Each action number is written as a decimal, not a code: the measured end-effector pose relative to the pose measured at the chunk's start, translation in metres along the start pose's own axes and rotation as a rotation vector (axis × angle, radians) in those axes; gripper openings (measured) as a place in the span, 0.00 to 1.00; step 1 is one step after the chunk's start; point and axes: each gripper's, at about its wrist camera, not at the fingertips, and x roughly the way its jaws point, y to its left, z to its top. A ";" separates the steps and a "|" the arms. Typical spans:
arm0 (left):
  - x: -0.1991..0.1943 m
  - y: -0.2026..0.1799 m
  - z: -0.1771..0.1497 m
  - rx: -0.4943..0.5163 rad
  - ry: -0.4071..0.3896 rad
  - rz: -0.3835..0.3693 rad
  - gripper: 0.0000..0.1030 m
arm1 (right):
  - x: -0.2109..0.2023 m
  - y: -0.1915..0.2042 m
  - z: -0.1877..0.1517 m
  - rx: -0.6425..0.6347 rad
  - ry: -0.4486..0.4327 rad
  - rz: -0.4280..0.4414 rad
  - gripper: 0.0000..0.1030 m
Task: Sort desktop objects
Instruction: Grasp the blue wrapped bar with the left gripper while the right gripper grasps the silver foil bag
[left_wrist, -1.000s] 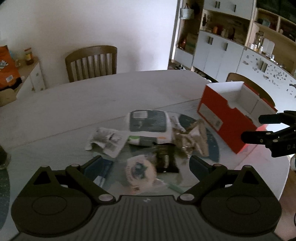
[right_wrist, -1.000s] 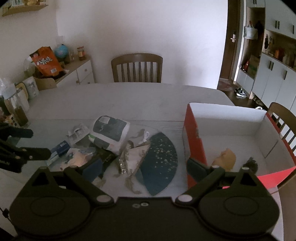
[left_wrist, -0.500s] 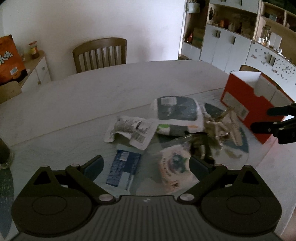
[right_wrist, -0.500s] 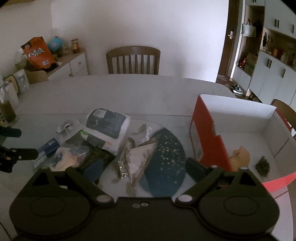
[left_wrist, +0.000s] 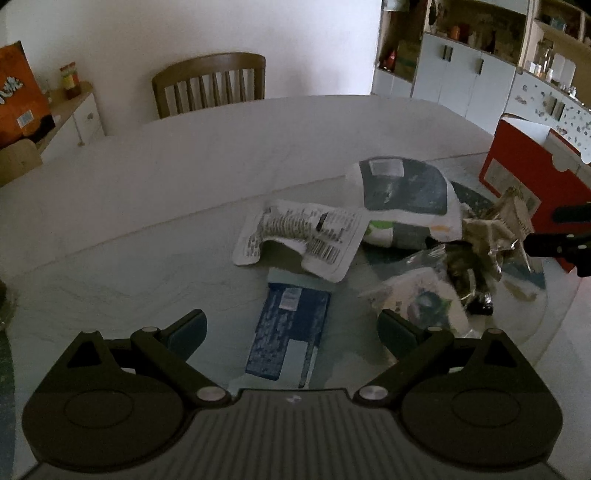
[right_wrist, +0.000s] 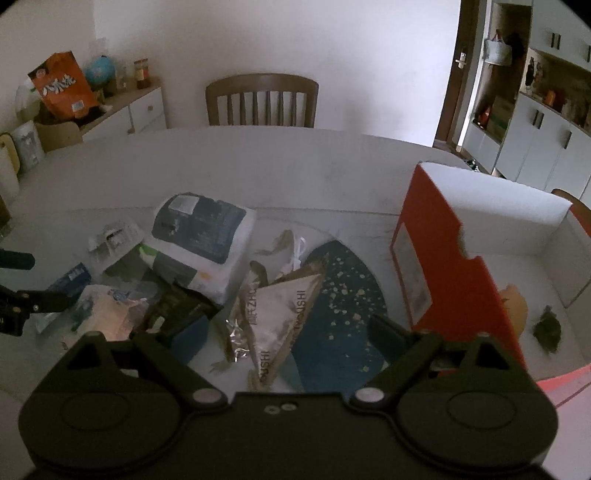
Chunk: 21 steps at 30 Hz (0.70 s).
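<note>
My left gripper (left_wrist: 291, 328) hangs wide over the blue packet (left_wrist: 290, 341), probably lining up; right gripper (right_wrist: 286, 332) wide, empty, red box (right_wrist: 443, 266) at two o'clock.

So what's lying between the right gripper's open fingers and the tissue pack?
In the right wrist view, a crumpled triangular sushi wrapper lies between the right gripper and the tissue pack.

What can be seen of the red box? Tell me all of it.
The red box is an open cardboard carton, red outside and white inside, standing upright on the table at the right of the clutter, just right of the dark blue mat. Its near side wall has a stepped cut edge and a pale label. Inside lie a yellowish scrap and a dark clump. No gripper touches it.
</note>
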 end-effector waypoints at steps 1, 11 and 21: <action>0.002 0.001 -0.001 0.002 0.005 0.001 0.96 | 0.002 0.000 0.000 0.002 0.002 0.000 0.90; 0.018 0.008 -0.009 -0.012 0.019 -0.012 0.89 | 0.022 0.001 0.000 0.017 0.030 -0.017 0.82; 0.019 0.006 -0.013 0.008 -0.009 -0.002 0.60 | 0.032 0.004 0.002 0.017 0.042 -0.014 0.79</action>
